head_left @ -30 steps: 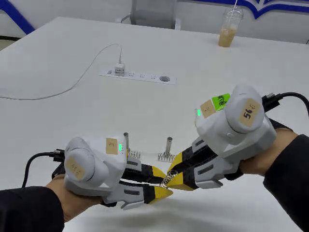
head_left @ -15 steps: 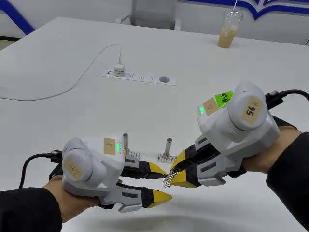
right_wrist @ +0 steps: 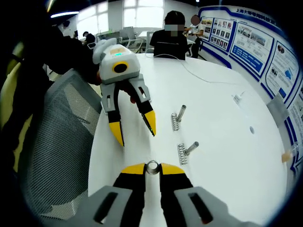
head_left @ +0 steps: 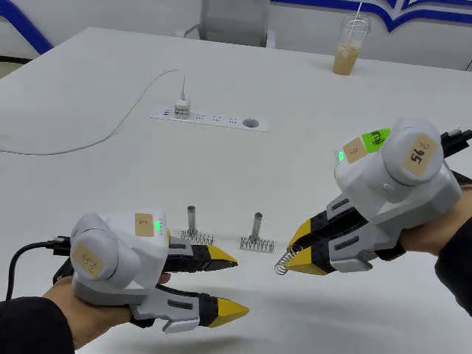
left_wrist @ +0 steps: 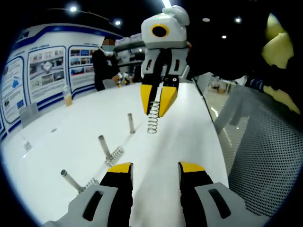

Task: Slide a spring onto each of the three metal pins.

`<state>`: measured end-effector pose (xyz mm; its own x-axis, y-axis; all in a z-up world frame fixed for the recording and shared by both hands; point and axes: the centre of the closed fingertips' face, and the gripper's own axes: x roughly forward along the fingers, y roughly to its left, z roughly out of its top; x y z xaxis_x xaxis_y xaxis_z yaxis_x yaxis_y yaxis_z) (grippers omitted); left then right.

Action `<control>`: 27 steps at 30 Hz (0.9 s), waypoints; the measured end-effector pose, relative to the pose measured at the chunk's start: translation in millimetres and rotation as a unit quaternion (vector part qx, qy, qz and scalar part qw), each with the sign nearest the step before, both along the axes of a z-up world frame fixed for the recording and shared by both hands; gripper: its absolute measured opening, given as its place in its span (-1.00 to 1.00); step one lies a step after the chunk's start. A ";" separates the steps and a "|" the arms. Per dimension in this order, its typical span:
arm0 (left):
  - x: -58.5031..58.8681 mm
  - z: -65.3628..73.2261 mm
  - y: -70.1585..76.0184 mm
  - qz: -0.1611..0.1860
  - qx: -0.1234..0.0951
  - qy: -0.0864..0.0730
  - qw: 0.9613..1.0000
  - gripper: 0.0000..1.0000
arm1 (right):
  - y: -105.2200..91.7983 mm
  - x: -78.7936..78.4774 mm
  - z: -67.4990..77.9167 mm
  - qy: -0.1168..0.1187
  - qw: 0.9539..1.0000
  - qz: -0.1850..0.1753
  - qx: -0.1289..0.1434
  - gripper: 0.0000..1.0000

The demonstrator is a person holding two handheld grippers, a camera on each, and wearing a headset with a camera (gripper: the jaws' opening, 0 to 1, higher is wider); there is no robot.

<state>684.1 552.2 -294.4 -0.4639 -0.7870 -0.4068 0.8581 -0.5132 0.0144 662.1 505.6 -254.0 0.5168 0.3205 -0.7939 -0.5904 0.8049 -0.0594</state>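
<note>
since a second ago the two grippers have pulled apart. the right gripper has carried the spring off to the right, and the left gripper has drawn back to the lower left. the left gripper's jaws are spread wide with nothing between them. the right gripper's jaws are pinched close on one end of the spring, whose other end sticks out past the yellow tips, above the white table. in the right gripper view the coil sits end-on between the tips. two metal pins stand upright between the grippers, the nearer pin just beyond the left gripper and the middle pin beside the held spring. each has a loose spring lying at its foot. in the left gripper view a third pin stands closest to the right gripper.
</note>
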 end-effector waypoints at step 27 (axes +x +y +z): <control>54.0 0.5 23.6 0.111 -0.008 0.022 0.993 0.17 | -68.6 -8.5 27.1 -0.005 0.997 -0.072 -0.040 -0.76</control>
<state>738.1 575.8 -293.9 -0.2943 -0.8786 -0.3762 0.9504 -0.3103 -0.0188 653.7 437.0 -227.0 0.5602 0.1787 -0.8089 -0.4690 0.8733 -0.1318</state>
